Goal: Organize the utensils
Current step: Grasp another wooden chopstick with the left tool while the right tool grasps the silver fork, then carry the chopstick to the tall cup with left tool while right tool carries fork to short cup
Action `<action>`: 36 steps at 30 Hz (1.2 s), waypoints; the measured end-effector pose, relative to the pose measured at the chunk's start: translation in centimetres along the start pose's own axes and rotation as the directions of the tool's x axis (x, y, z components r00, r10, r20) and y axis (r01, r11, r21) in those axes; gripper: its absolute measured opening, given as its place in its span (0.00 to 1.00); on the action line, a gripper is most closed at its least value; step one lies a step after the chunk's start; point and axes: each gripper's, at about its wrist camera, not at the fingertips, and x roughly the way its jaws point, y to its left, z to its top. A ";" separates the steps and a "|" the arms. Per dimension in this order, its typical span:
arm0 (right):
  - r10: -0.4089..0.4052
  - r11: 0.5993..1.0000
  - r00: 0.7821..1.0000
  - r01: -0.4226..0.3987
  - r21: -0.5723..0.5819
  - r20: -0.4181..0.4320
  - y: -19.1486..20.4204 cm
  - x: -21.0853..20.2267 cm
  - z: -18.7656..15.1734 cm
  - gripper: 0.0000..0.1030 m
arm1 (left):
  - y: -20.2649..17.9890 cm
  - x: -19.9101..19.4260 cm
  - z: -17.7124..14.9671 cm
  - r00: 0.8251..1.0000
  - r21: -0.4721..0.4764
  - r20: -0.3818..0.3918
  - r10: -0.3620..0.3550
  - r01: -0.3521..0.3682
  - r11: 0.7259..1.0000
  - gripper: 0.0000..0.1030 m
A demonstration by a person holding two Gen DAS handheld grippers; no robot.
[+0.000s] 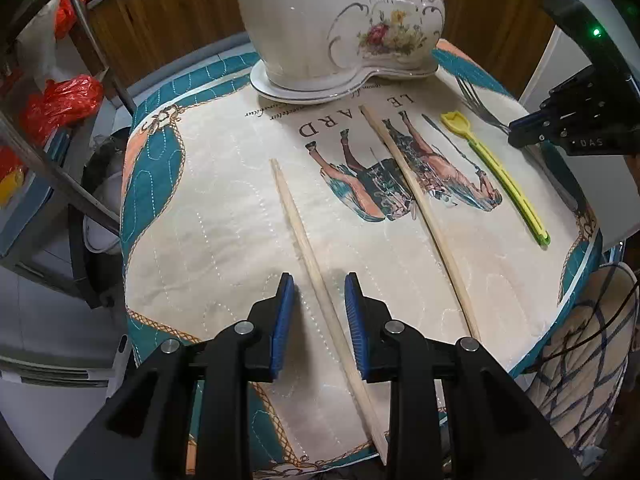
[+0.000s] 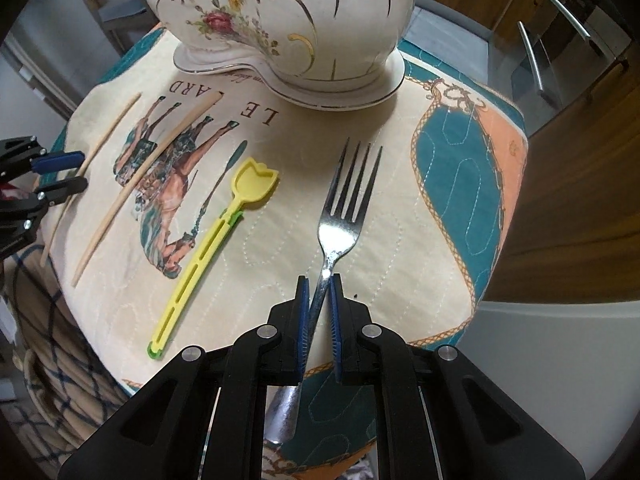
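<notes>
Closest in the left wrist view, left claw (image 1: 319,294) stands partly apart, its 2 blue pads either side of a wooden chopstick (image 1: 320,280) that lies on the quilted mat (image 1: 208,208) over the surface. Pads don't press on it: clear gap on the left side, smaller gap on the right. W/ nothing gripped, the stick rests flat, thick end toward the camera, thin tip pointing away.

Right claw (image 2: 319,282), seen from its own wrist cam, is nearly together and clamped on the neck of a metal fork (image 2: 344,216). Handle runs back under the claw toward the mat's edge; the 4 tines point away, resting on the mat.

Further out, between the 2 claws, a 2nd chopstick (image 1: 420,208) lies roughly parallel to the 1st, crossing the printed horse picture. Beside it, a yellow plastic utensil (image 2: 208,248) w/ a tulip-shaped head, well apart from the fork.

Farthest back, a white floral ceramic holder (image 1: 340,24) w/ gold trim stands upright at the mat's far edge.
</notes>
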 end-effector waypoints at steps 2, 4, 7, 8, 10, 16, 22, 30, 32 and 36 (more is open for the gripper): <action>0.004 1.000 1.000 -0.004 0.011 0.010 0.1 0.0 0.0 0.10 | 0.0 0.0 0.2 1.000 0.010 -0.006 0.002 -0.002 1.000 0.20; 0.013 1.000 1.000 -0.014 0.024 0.019 -0.1 0.0 -0.2 0.08 | 0.2 0.0 0.3 1.000 0.007 -0.004 0.002 -0.002 1.000 0.11; 0.035 0.999 0.999 -0.036 0.035 0.037 -0.3 -0.2 -0.7 0.06 | 0.6 0.0 0.1 1.000 -0.011 0.017 -0.002 0.002 1.000 0.05; 0.040 0.999 0.998 -0.041 0.036 0.041 -0.3 -0.3 -0.9 0.06 | 0.7 -0.1 0.1 1.000 -0.017 0.024 -0.006 0.007 1.000 0.05; 0.056 0.997 0.997 -0.058 0.041 0.058 -0.6 -0.5 -1.4 0.06 | 1.0 -0.3 -0.2 0.999 -0.030 0.046 -0.015 0.016 0.999 0.05; 0.095 0.993 0.982 -0.104 0.050 0.161 -1.1 -2.2 -3.1 0.06 | 1.3 -2.5 -0.5 0.985 -0.054 0.164 -0.047 0.056 0.997 0.05; 0.149 0.983 0.947 -0.174 0.065 0.285 -1.9 -3.7 -3.8 0.06 | 0.5 -4.9 -0.2 0.963 -0.062 0.270 -0.025 0.043 0.997 0.05; 0.153 0.975 0.890 -0.208 0.084 0.430 -1.8 -6.3 -4.3 0.06 | 0.0 -7.3 0.5 0.912 -0.068 0.411 0.006 0.024 0.997 0.05; 0.150 0.973 0.873 -0.213 0.085 0.464 -1.9 -7.1 -4.4 0.06 | 0.0 -7.6 0.6 0.899 -0.076 0.437 0.011 0.025 0.997 0.05; 0.144 0.973 0.836 -0.218 0.080 0.530 -1.9 -8.8 -4.3 0.06 | 0.3 -8.4 1.3 0.876 -0.090 0.482 0.022 0.024 0.996 0.05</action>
